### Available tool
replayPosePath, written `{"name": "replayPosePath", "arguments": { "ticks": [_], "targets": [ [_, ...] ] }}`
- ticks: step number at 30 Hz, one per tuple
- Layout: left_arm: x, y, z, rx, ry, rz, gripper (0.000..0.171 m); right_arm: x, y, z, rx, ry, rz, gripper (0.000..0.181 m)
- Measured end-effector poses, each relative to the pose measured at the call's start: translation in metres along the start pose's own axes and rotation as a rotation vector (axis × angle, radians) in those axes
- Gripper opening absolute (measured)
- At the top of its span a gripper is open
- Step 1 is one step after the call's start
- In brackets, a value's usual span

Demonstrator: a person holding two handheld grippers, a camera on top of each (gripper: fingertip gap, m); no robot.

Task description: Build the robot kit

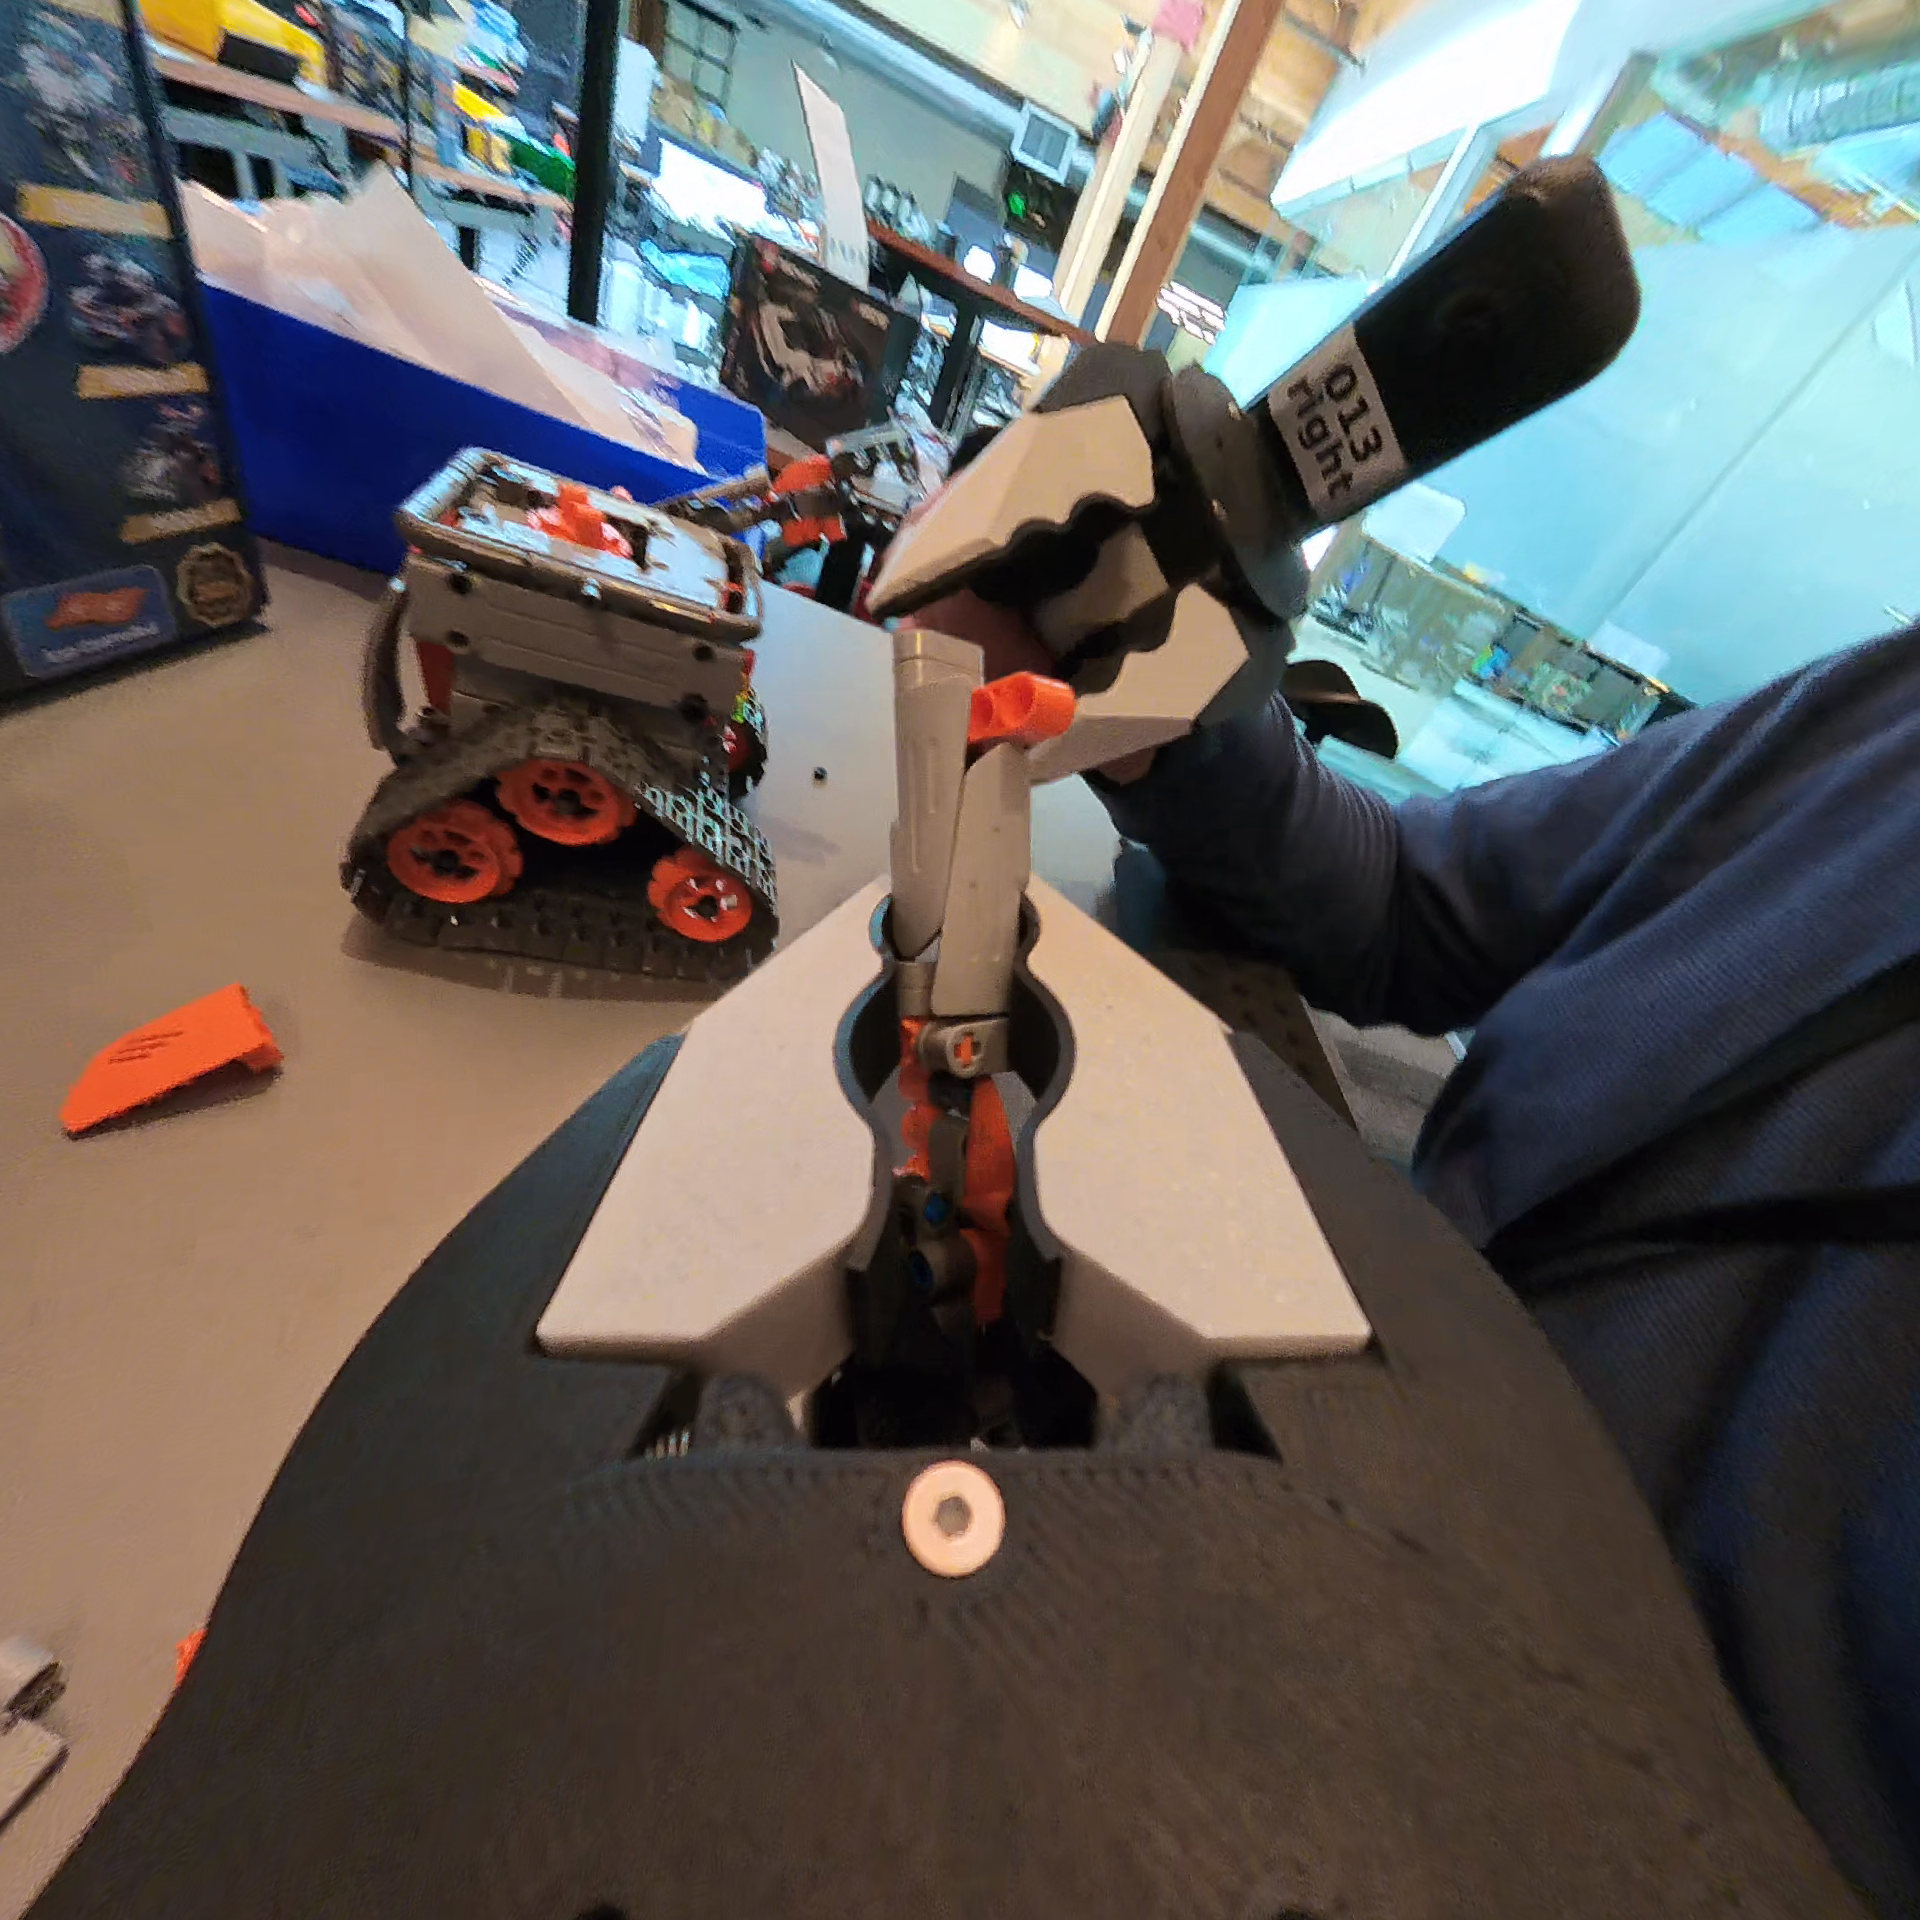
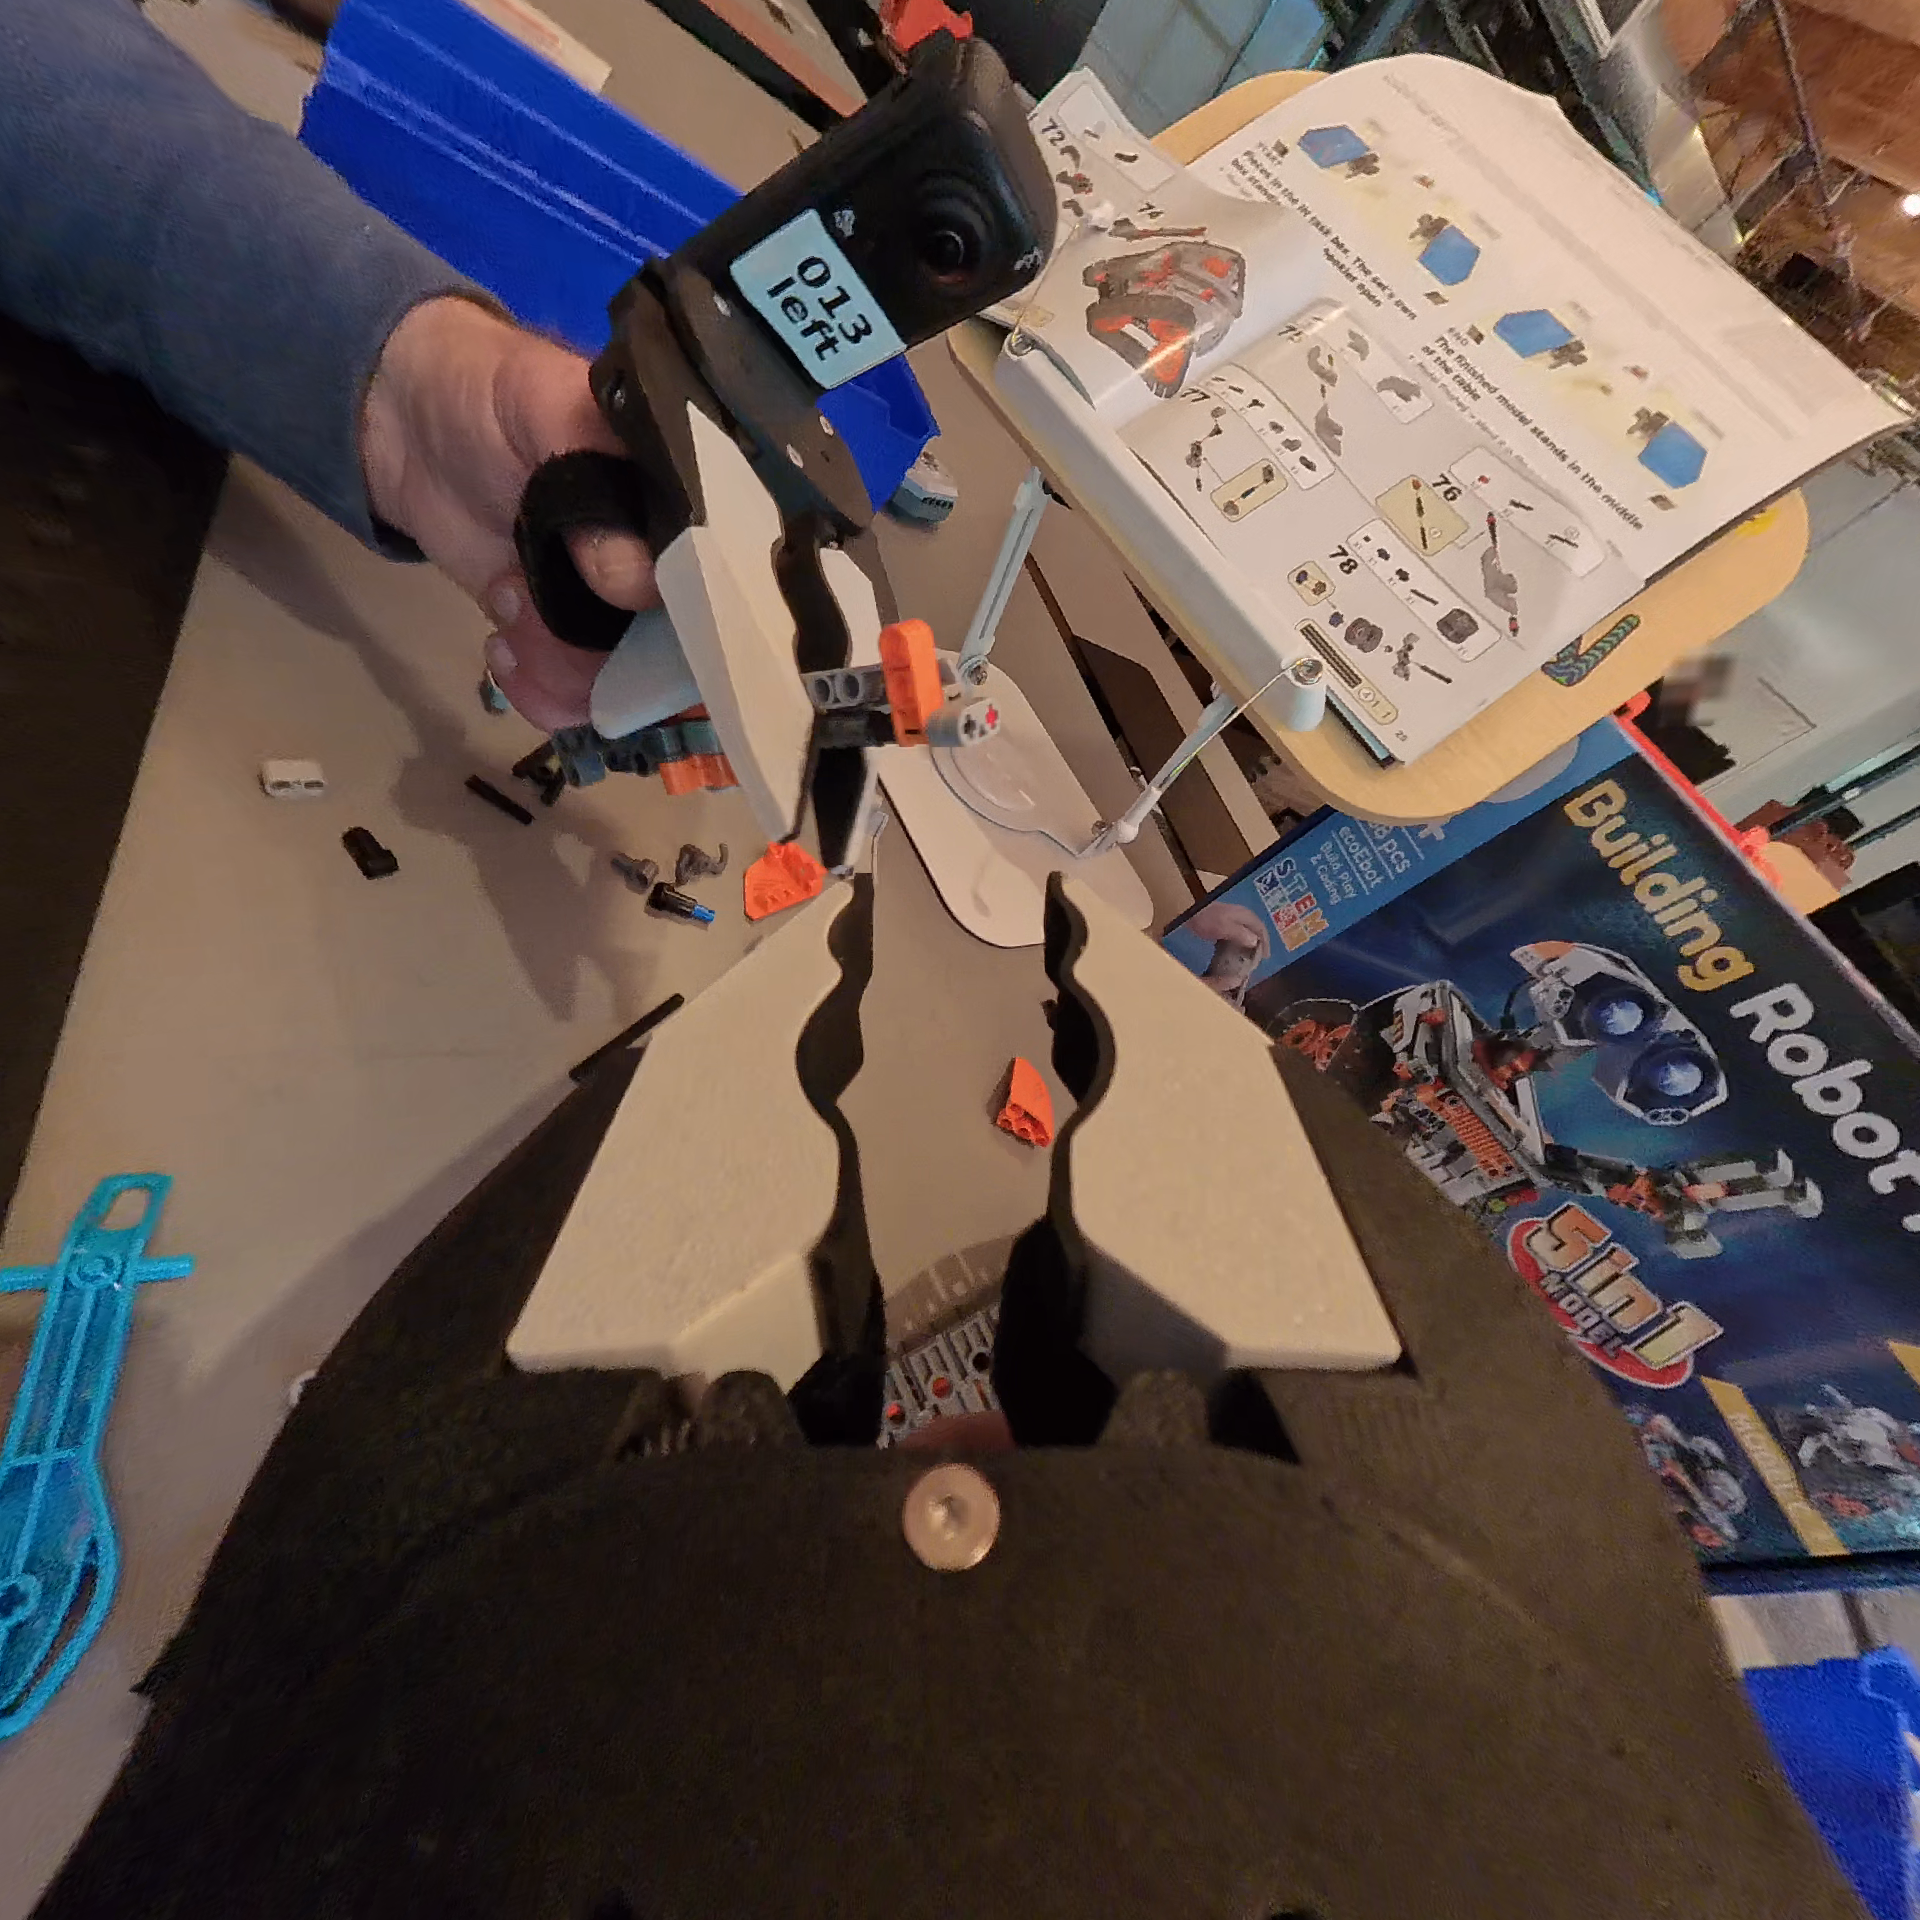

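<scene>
Left wrist view: left gripper (image 1: 956,935) clamped on a grey-and-orange brick assembly (image 1: 951,862), grey beams jutting up past the fingertips, orange and dark parts pinched deeper between the pads. Just above, right gripper (image 1: 997,665) with jaws parted around an orange connector (image 1: 1018,709) on the side of the beams (contact not clear), nothing gripped. Beyond, on grey table (image 1: 208,852), tracked brick vehicle (image 1: 566,748) with orange wheels; loose orange panel (image 1: 171,1060) nearer the left edge; blue bin (image 1: 343,416) behind. Right wrist view: same right gripper (image 2: 951,904), fingers apart, gap empty; left gripper (image 2: 821,821) ahead of it, held in a hand (image 2: 488,499), assembly (image 2: 904,686) sticking out sideways. Small loose parts (image 2: 665,883) scattered on the table, open instruction booklet (image 2: 1403,395) on a stand, printed kit box (image 2: 1610,1143) to the right, turquoise tool (image 2: 62,1455) at far left.
</scene>
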State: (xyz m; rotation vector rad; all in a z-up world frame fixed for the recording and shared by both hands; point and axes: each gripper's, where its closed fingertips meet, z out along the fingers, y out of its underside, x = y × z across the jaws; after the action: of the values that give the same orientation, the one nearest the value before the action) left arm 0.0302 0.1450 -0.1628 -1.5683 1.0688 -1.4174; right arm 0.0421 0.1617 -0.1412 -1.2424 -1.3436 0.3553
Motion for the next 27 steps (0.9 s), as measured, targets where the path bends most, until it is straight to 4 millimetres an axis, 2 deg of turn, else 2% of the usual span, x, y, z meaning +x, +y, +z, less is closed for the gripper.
{"name": "replayPosePath", "arguments": {
  "ticks": [4,7,10,12,15,17,22,26,27],
  "targets": [
    [-0.009,-0.011,0.003,0.058,-0.082,0.031,0.012,-0.007,-0.003,0.003,-0.01,-0.056,0.176,0.036],
    [-0.021,-0.01,0.007,0.03,-0.234,0.182,0.012,-0.003,-0.012,0.0,0.026,-0.065,0.384,0.036],
    [-0.03,-0.011,0.012,-0.014,-0.404,0.349,0.012,-0.004,-0.011,0.005,0.042,-0.038,0.542,0.042],
    [-0.028,-0.012,0.018,-0.038,-0.473,0.455,0.012,-0.008,-0.014,0.009,0.101,-0.028,0.65,0.045],
    [-0.018,-0.015,0.029,-0.039,-0.506,0.572,0.012,-0.003,-0.016,0.006,0.186,0.039,0.734,0.03],
    [-0.014,-0.012,0.037,-0.064,-0.526,0.633,0.011,-0.007,-0.02,0.002,0.228,0.038,0.723,0.023],
    [0.005,-0.003,0.05,-0.092,-0.406,0.649,0.022,-0.015,-0.022,-0.011,0.213,-0.012,0.672,0.022],
    [0.026,0.001,0.052,-0.128,-0.205,0.579,0.03,-0.023,-0.019,-0.02,0.16,-0.111,0.62,0.023],
    [0.031,0.005,0.052,-0.166,-0.153,0.557,0.036,-0.025,-0.019,-0.022,0.151,-0.142,0.612,0.023]
  ]
}}
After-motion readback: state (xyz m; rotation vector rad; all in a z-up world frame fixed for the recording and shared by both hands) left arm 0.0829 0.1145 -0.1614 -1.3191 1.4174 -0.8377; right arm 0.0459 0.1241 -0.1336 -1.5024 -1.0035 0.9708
